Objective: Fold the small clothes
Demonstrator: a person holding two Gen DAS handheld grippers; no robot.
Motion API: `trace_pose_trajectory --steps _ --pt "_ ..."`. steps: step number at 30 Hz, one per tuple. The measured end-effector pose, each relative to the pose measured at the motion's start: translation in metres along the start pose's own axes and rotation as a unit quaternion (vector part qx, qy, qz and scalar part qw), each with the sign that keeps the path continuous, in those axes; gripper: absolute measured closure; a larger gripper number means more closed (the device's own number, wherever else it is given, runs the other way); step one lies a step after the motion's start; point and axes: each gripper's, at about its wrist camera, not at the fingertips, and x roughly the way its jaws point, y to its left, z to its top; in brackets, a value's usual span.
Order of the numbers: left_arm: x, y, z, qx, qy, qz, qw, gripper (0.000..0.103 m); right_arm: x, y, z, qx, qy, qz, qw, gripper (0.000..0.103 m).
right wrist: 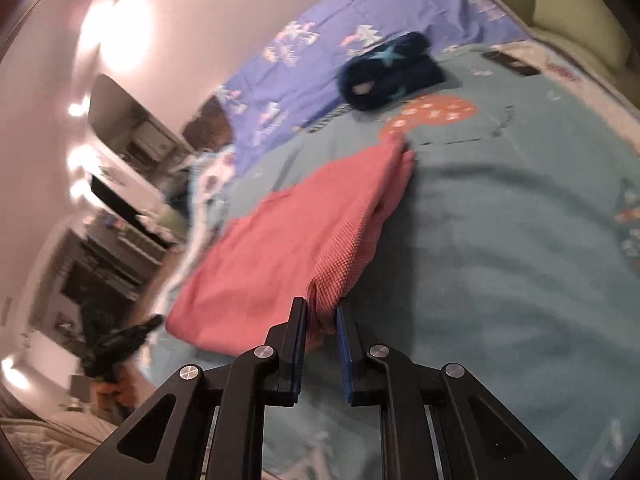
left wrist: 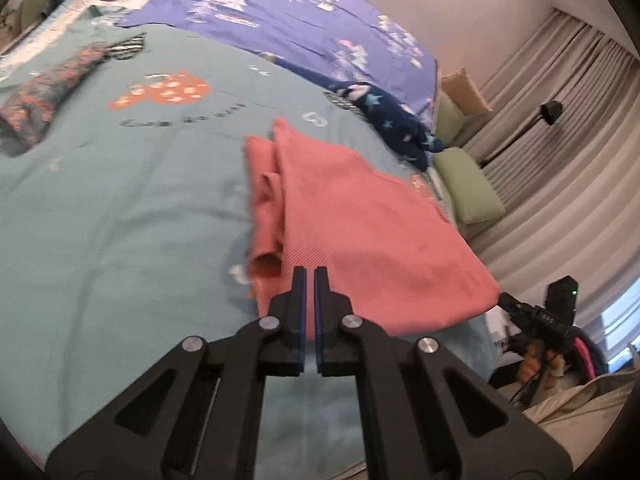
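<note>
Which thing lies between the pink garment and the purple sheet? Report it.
A dark blue star-print garment lies between the pink garment and the purple sheet, best seen in the left wrist view.

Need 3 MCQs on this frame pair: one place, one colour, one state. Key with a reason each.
1. Where does the navy star-print garment lie?
A. beyond the pink garment, near the purple sheet
B. between the right gripper's fingers
C. on the floor

2. What colour is the garment being folded?
A. green
B. pink
C. white

3. What is the right gripper doing?
A. wide open over bare blanket
C. out of view
B. closed on a bunched edge of the pink garment

Key: 1 A, it sits past the pink garment at the edge of the purple sheet. 2 B, the cloth both grippers reach is pink. 3 B, pink cloth is pinched between its fingers.
</note>
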Motion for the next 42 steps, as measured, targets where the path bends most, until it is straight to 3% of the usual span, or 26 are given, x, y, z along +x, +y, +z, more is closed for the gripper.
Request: trace_pose_trajectory --steps 3,6,9,10,11,13,18,25,29,30,31,32,34,38,40,42 --pt "-0.008 0.021 -0.005 -0.028 -0.006 0.024 0.9993 0.099 0.006 -0.027 -0.008 0.036 0.039 -0.094 0.994 0.086" --pt "-0.006 0.031 0.0 -0.051 -0.016 0.014 0.9985 0.099 0.005 -0.044 -0.004 0.074 0.032 -0.092 0.992 0.086" --pt "0.011 0.021 0.015 -0.036 -0.015 -0.001 0.9993 0.097 0.008 -0.036 0.015 0.056 0.009 -0.069 0.996 0.085" --pt "0.023 0.014 0.023 -0.025 -0.009 -0.007 0.9996 0.086 0.013 -0.028 0.023 0.041 0.006 -0.063 0.997 0.082" --pt "0.031 0.01 0.029 -0.02 -0.006 -0.007 0.9998 0.068 0.016 -0.023 0.028 0.03 0.004 -0.059 0.998 0.075" --pt "0.048 0.004 0.042 -0.011 -0.006 0.001 0.9999 0.055 0.031 -0.009 0.046 0.001 0.003 -0.051 0.999 0.066" --pt "0.091 -0.006 0.073 0.019 0.007 0.011 0.9997 0.055 0.07 0.008 0.086 -0.027 0.009 -0.045 0.999 0.061" --pt "0.147 -0.003 0.12 0.048 0.046 0.039 0.997 0.054 0.117 -0.016 0.128 -0.02 0.02 -0.053 0.998 0.06" --pt "0.172 0.002 0.135 0.046 0.063 0.023 0.9967 0.054 0.142 -0.025 0.15 -0.015 0.029 -0.042 0.999 0.058" --pt "0.175 0.001 0.137 0.048 0.066 0.015 0.9965 0.058 0.149 -0.027 0.154 -0.013 0.033 -0.036 0.999 0.058" --pt "0.178 0.0 0.138 0.053 0.067 0.007 0.9963 0.08 0.154 -0.027 0.156 -0.013 0.038 -0.03 0.999 0.058" --pt "0.18 -0.003 0.139 0.061 0.066 0.011 0.9959 0.097 0.161 -0.026 0.157 -0.019 0.041 -0.025 0.999 0.065" --pt "0.173 -0.009 0.141 0.08 0.039 0.027 0.9957 0.097 0.165 -0.02 0.159 -0.031 0.036 -0.038 0.998 0.099" --pt "0.15 -0.013 0.146 0.095 -0.023 0.043 0.9943 0.097 0.155 -0.022 0.165 -0.03 -0.006 -0.045 0.999 0.098" --pt "0.149 -0.003 0.149 0.095 -0.024 0.077 0.9922 0.097 0.163 -0.034 0.166 -0.008 0.01 -0.062 0.998 0.095" --pt "0.143 0.012 0.148 0.06 -0.019 0.076 0.9951 0.097 0.162 -0.045 0.162 0.027 0.02 -0.065 0.997 0.093"
